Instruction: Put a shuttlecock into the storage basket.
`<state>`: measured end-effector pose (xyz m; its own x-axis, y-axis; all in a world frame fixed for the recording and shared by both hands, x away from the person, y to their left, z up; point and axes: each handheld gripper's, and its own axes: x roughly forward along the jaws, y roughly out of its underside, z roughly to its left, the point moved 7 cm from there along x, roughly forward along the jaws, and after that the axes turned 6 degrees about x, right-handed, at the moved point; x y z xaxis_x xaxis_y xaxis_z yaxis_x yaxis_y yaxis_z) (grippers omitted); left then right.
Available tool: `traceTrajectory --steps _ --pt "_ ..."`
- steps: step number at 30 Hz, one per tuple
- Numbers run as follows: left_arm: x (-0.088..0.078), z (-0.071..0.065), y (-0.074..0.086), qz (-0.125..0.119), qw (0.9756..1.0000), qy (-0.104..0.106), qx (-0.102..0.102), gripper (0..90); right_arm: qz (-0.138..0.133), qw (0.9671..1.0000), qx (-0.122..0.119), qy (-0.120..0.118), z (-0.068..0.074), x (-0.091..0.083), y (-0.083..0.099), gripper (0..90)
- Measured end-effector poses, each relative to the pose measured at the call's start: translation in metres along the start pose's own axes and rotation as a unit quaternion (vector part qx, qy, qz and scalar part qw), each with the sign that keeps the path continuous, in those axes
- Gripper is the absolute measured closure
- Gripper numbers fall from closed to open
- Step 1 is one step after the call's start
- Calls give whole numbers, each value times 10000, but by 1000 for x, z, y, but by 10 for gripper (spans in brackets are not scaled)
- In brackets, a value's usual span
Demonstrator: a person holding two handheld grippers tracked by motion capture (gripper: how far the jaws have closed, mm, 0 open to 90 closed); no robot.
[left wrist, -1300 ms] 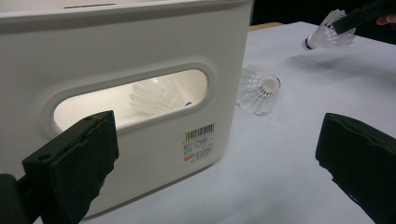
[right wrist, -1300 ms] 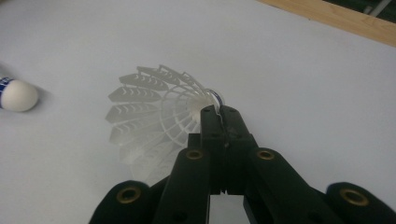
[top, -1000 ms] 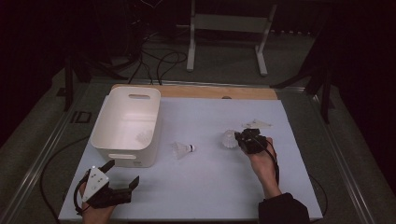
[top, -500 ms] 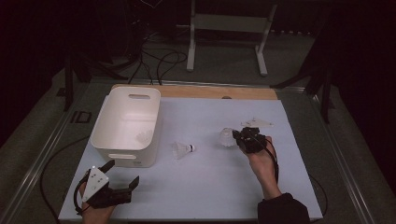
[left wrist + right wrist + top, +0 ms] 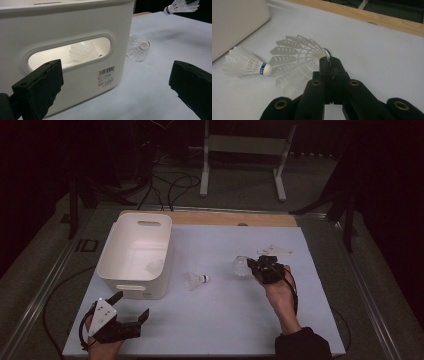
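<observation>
A white stand (image 5: 243, 157) is standing on the floor behind the table, with black cables (image 5: 170, 185) lying beside it.

Three shuttlecocks, one bin, two claws on one counter

Three white shuttlecocks are showing: one (image 5: 241, 266) is sitting pinched in the right claw (image 5: 256, 266), one (image 5: 195, 280) is lying on the counter (image 5: 225, 320) between that claw and the bin, and one (image 5: 155, 267) is lying inside the bin. One white bin (image 5: 125, 285) is standing at the left of the counter. Two claws are showing, the left claw (image 5: 132, 307) resting near the bin's near wall. One flat clear piece (image 5: 276, 250) is lying at the far right.
</observation>
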<state>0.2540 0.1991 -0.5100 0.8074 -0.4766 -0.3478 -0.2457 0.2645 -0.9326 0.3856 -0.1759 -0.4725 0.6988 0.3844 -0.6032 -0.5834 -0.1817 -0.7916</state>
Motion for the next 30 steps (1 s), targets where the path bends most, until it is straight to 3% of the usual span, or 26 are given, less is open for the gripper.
traceTrajectory --steps 30 --pt "0 0 0 -10 10000 12 -4 0 -176 9997 -50 -190 18 -9 -16 896"
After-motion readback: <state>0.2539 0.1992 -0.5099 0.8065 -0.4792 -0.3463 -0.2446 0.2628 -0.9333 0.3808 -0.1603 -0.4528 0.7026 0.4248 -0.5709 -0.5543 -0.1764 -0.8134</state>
